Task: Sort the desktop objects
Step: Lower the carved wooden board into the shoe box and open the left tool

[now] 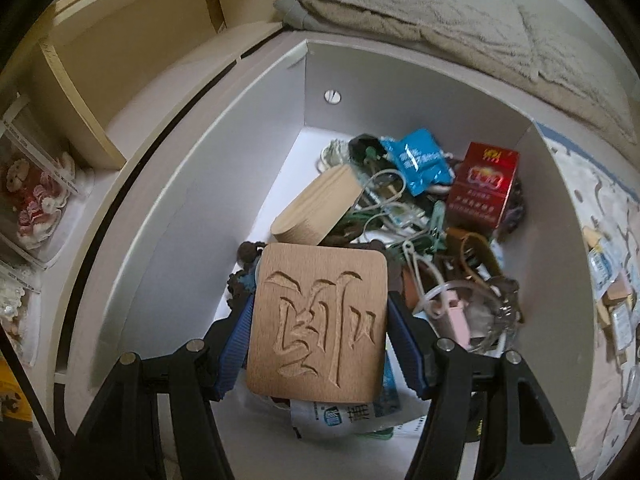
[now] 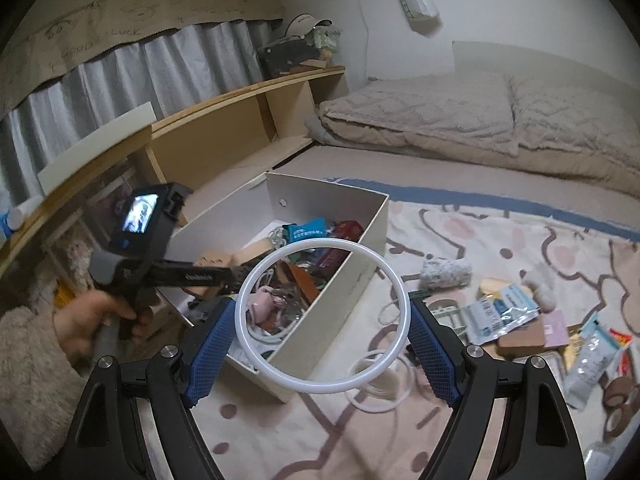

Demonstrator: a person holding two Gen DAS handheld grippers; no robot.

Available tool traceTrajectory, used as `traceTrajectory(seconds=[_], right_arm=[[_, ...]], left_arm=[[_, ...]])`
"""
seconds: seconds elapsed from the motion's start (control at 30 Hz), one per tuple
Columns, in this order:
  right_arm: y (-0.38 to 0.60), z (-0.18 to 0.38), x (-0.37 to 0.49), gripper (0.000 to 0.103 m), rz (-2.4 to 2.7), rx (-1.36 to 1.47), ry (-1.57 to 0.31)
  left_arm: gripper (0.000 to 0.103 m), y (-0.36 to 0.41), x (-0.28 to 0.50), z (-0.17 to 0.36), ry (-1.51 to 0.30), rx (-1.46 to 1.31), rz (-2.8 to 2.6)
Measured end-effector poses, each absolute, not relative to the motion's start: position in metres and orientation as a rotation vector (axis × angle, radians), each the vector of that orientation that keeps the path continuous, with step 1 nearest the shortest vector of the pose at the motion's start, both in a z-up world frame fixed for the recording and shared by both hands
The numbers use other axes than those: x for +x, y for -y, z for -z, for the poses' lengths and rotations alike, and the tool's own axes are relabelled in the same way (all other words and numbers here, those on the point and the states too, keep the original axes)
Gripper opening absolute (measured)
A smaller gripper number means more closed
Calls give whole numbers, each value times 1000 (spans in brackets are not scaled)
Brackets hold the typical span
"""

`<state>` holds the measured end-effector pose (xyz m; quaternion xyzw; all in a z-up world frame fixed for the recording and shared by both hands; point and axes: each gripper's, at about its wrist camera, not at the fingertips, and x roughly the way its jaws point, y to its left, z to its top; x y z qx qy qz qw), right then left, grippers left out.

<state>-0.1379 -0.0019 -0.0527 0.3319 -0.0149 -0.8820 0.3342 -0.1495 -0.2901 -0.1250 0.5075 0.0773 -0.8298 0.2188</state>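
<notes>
My left gripper (image 1: pixel 320 320) is shut on a square wooden coaster (image 1: pixel 318 320) with carved characters and holds it flat above the open white box (image 1: pixel 224 168). The box holds a jumble: a second wooden block (image 1: pixel 316 208), a red packet (image 1: pixel 482 188), a blue sachet (image 1: pixel 420 162), cords and a pink item (image 1: pixel 454 318). My right gripper (image 2: pixel 322 320) is shut on a white ring (image 2: pixel 322 318), held above the box's near wall (image 2: pixel 340 308). The left gripper (image 2: pixel 160 256) shows in the right wrist view, over the box.
A wooden shelf unit (image 2: pixel 240 128) stands behind the box. A bed with a beige quilt (image 2: pixel 480 120) lies at the back. Loose sachets (image 2: pixel 500 312), white rings (image 2: pixel 380 388), a fluffy grey item (image 2: pixel 446 272) and tape rolls (image 2: pixel 622 400) lie on the patterned mat to the right.
</notes>
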Motion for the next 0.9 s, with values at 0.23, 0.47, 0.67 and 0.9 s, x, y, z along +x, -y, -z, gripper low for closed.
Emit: traceTrajectory(seconds=[0.23, 0.47, 0.67, 0.9], right_arm=[[14, 54, -138, 84, 2294, 877, 17], [27, 54, -142, 84, 2282, 899, -8], [48, 54, -146, 84, 2262, 907, -53], [84, 56, -155, 84, 2238, 899, -139]], left_arm=[[64, 286, -155, 136, -125, 1469, 2268], [74, 288, -153, 134, -162, 1471, 2285], [83, 289, -145, 121, -143, 1408, 2331], [83, 292, -124, 95, -205, 1278, 2428]])
